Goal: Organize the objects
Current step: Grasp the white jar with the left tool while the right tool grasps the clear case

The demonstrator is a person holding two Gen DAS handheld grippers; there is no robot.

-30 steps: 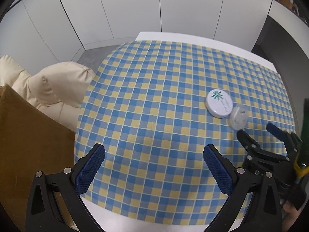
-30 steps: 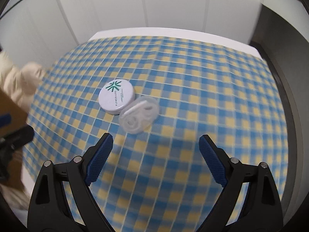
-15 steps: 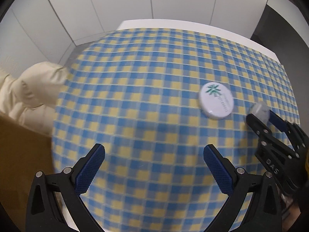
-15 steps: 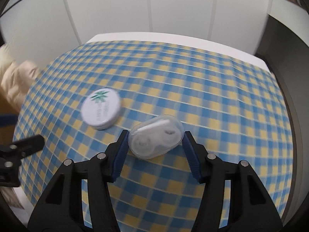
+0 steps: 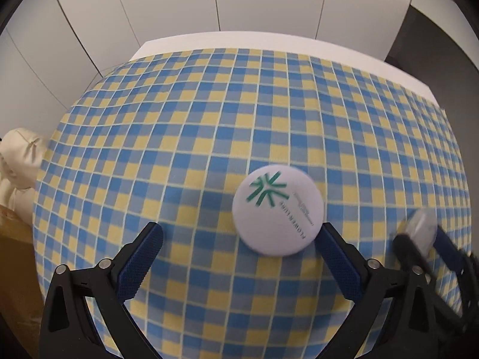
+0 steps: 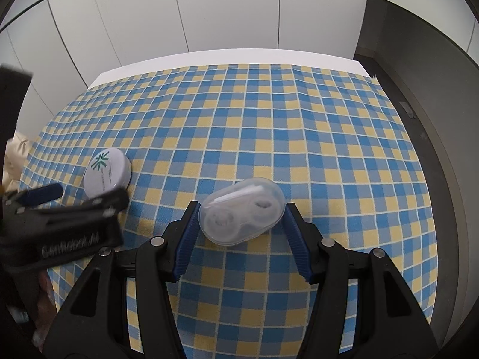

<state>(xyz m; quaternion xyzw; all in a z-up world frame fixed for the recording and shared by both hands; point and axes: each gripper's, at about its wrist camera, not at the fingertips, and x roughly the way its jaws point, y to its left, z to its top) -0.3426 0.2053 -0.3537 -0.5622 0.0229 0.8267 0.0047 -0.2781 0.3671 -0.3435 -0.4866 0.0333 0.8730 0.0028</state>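
The right gripper (image 6: pixel 241 221) is pinching the clear lens case (image 6: pixel 242 211) just above the checked bench (image 6: pixel 299 137); the left gripper (image 5: pixel 239 248), spread wide and just beginning to close, is straddling the round white tin (image 5: pixel 278 214); centre it before squeezing.

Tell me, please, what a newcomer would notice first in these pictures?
Probably the clear case, clamped between the pads of the right hand-held gripper just above the blue-and-yellow checked cloth. Next, the round white tin with a green logo, lying on the cloth to the case's left. The left hand-held gripper stands wide open around it, its jaws having just begun closing, the right pad near the tin's rim.
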